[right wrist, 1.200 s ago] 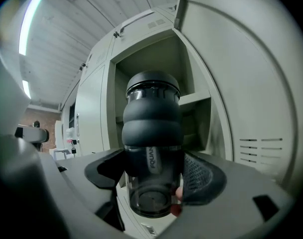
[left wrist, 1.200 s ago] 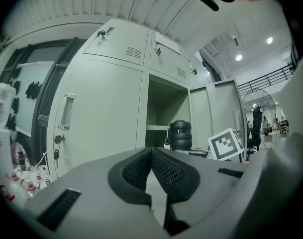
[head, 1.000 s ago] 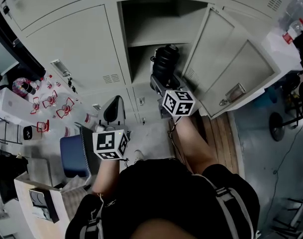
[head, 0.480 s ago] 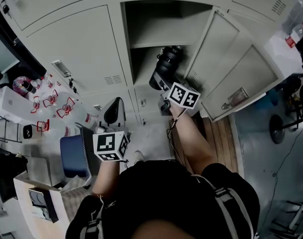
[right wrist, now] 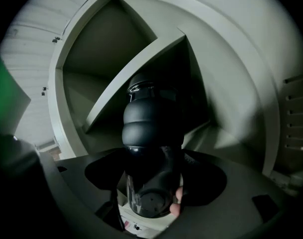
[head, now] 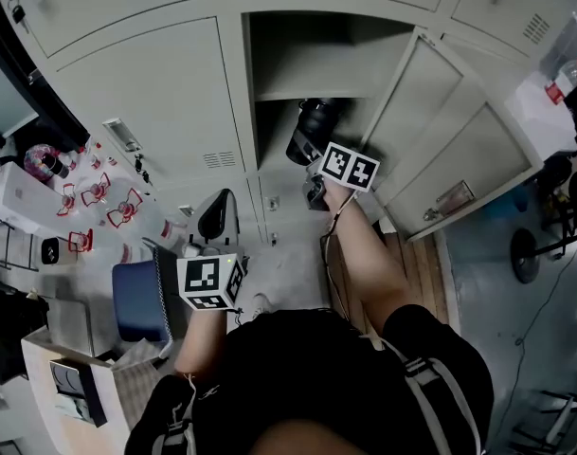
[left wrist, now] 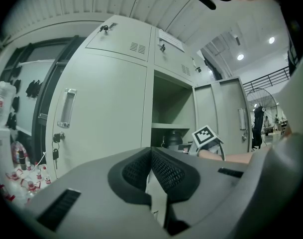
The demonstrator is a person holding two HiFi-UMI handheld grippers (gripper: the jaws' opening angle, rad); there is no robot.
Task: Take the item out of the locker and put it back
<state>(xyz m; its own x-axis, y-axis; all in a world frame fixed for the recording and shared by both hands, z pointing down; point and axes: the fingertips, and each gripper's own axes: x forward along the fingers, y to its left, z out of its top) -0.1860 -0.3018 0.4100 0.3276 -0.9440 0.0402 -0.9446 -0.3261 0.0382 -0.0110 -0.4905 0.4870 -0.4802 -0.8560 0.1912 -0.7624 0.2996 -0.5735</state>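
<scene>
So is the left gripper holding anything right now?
No, the left gripper has its jaws closed together with nothing between them.

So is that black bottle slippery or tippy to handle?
Probably stiff: the bottle holds its shape between the right gripper's jaws. Its glossy lower part looks slippery; the ribbed sleeve likely grips better. Being round, it may roll if laid down.
</scene>
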